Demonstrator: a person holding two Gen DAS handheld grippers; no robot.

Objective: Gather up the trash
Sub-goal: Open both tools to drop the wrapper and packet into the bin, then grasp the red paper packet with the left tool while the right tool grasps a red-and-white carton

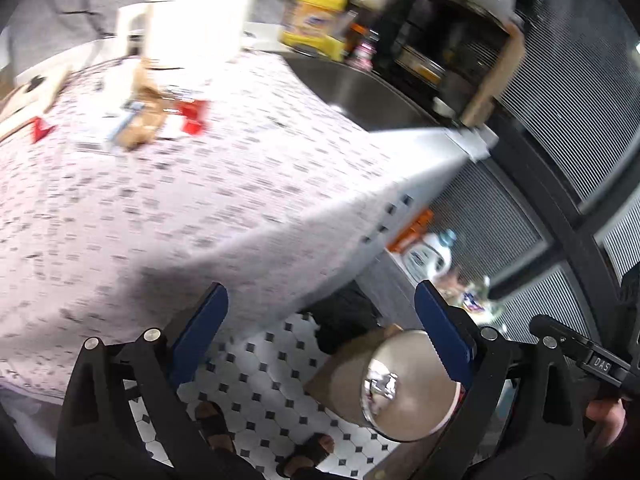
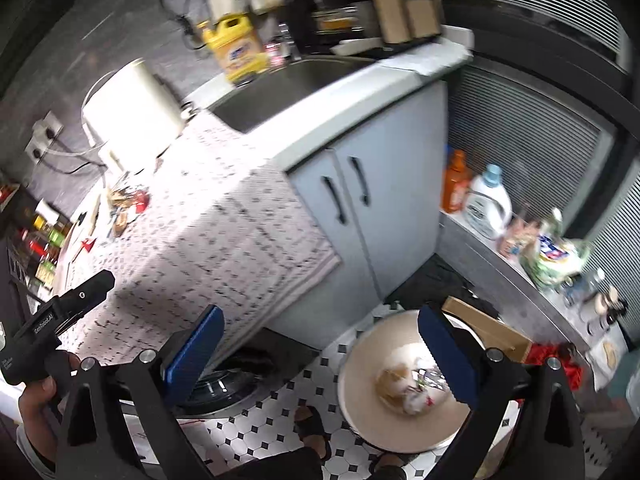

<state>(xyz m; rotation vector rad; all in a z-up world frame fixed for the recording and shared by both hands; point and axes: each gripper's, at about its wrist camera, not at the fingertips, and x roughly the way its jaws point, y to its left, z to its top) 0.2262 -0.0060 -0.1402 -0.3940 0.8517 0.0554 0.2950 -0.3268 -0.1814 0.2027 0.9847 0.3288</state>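
- The bin (image 2: 400, 380) stood on the tiled floor (image 2: 256, 432) beside the white cabinet (image 2: 372, 200), with crumpled trash (image 2: 408, 390) at its bottom.
- More scraps (image 1: 148, 120) lay far back on the patterned cloth (image 1: 200, 200) covering the counter.
- The right gripper (image 2: 320, 344) hung above the bin, jaws wide apart, empty.
- The left gripper (image 1: 320, 328) was also spread wide, holding nothing.

Motion blur smeared the litter pile (image 1: 140, 120) on the counter (image 1: 200, 208); its pieces could not be told apart. The right claw's finger (image 2: 450, 356) hid part of the bin's contents (image 2: 404, 388), themselves blurred.
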